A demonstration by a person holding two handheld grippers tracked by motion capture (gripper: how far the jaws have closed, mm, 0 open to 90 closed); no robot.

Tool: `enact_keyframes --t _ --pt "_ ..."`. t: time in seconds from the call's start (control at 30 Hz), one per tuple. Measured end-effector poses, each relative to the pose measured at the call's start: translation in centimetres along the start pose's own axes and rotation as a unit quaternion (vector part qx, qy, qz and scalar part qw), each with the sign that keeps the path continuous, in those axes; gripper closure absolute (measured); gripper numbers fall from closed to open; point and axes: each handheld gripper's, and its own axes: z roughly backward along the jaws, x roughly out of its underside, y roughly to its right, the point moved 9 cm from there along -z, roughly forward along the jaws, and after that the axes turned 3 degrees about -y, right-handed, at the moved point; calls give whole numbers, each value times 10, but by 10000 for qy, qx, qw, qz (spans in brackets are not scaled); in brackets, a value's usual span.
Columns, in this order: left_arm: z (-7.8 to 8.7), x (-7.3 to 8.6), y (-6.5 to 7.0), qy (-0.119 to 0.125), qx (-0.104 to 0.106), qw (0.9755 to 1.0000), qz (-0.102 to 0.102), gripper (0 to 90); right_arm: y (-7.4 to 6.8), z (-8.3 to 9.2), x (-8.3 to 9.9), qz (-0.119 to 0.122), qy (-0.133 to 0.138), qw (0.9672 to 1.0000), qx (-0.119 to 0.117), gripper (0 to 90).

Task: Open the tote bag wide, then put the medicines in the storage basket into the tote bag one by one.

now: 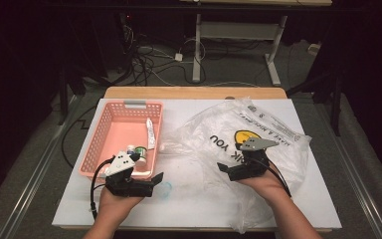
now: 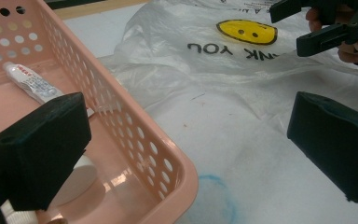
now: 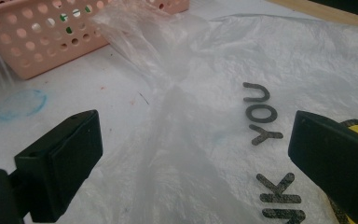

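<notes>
- A white surface [image 1: 189,199] stood in front of a seated person, whose forearms came in from the near edge.
- A pink perforated basket [image 1: 110,130] sat on the left part of the surface. Inside it lay a white tube [image 1: 150,133] against the right wall, and a few small containers [image 1: 135,150] were gathered at the near right corner; what they were was too small to tell.
- A crumpled clear plastic bag [image 1: 219,124] was spread across the middle and right of the surface, printed with a yellow smiley face [image 1: 242,136] and dark letters reading "YOU".
- The left claw [image 1: 154,182] was held just in front of the basket's near right corner. Its jaws stood wide apart and held nothing; in the left gripper view one jaw hung over the inside of the basket and the other over the surface outside it.
- A faint blue ring mark [image 1: 164,189] showed on the surface just beside the left claw.
- The right claw [image 1: 223,168] hovered above the plastic bag near the printed letters, its jaws wide apart and empty.
</notes>
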Motion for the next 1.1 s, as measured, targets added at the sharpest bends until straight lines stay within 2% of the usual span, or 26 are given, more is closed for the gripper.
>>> enact_keyframes --t 0.07,0.17,0.23,0.33,0.47,0.57,0.7,0.8,0.83,1.0,1.1 --pt "-1 2 3 10 52 10000 19 0 -1 -3 2 6 -95 9999 -57 52" --pt "0 4 7 -34 65 10000 -56 0 -3 -8 8 47 -317 9994 -124 78" --pt "2 4 7 26 91 10000 30 0 -3 -10 13 136 -494 9986 -121 102" --pt "1 9 5 -45 108 9999 36 0 -4 -15 22 101 -667 9975 -187 148" --pt "0 13 3 -141 88 9999 9 0 -3 -20 30 263 -908 9955 -102 189" --pt "1 13 2 -152 55 9998 -67 0 -2 -21 33 251 -915 9954 -89 232" --pt "4 10 0 -100 36 9999 -33 0 -2 -25 37 316 -1016 9943 -98 273" --pt "3 9 1 -74 50 10000 -27 0 -3 -27 43 438 -1168 9921 -109 358" --pt "3 9 2 -83 65 9999 -52 0 -3 -27 43 438 -1168 9921 -109 358" --pt "3 10 4 -84 103 9999 -78 0 0 -28 45 492 -1161 9920 -49 499" --pt "3 10 4 -92 100 9999 -98 0 3 -26 43 430 -1066 9934 48 613"
